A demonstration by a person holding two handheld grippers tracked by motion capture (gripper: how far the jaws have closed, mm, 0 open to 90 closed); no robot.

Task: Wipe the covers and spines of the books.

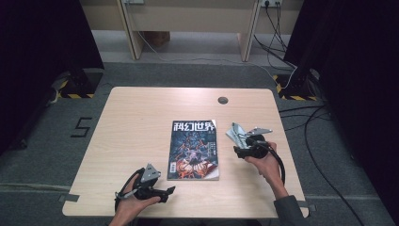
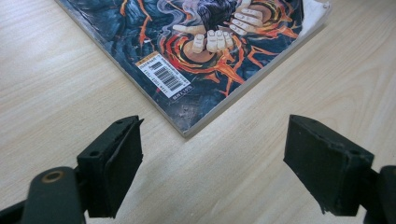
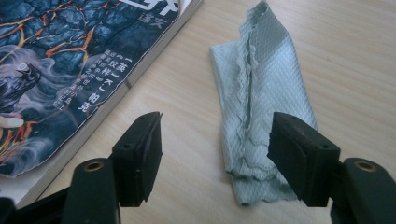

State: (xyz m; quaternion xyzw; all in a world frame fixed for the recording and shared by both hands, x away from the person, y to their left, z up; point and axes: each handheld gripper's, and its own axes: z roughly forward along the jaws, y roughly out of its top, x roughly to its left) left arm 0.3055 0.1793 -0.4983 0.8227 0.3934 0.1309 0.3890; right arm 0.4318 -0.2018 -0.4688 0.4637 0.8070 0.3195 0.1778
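Note:
A magazine (image 1: 194, 149) with a dark blue and orange cover lies flat in the middle of the table. In the left gripper view its near corner, by the barcode sticker (image 2: 163, 78), lies just beyond my left gripper (image 2: 212, 163), which rests open near the table's front edge (image 1: 168, 193). A folded pale green paper towel (image 3: 259, 93) lies on the wood right of the magazine (image 3: 70, 56). My right gripper (image 3: 215, 154) hangs open just over the towel's near end (image 1: 234, 132), and its pads do not press on the towel.
The light wooden table (image 1: 141, 122) has a round cable hole (image 1: 222, 100) near its far edge. Black cables (image 1: 310, 122) run over the grey carpet to the right. A wooden desk frame (image 1: 188, 23) stands beyond the table.

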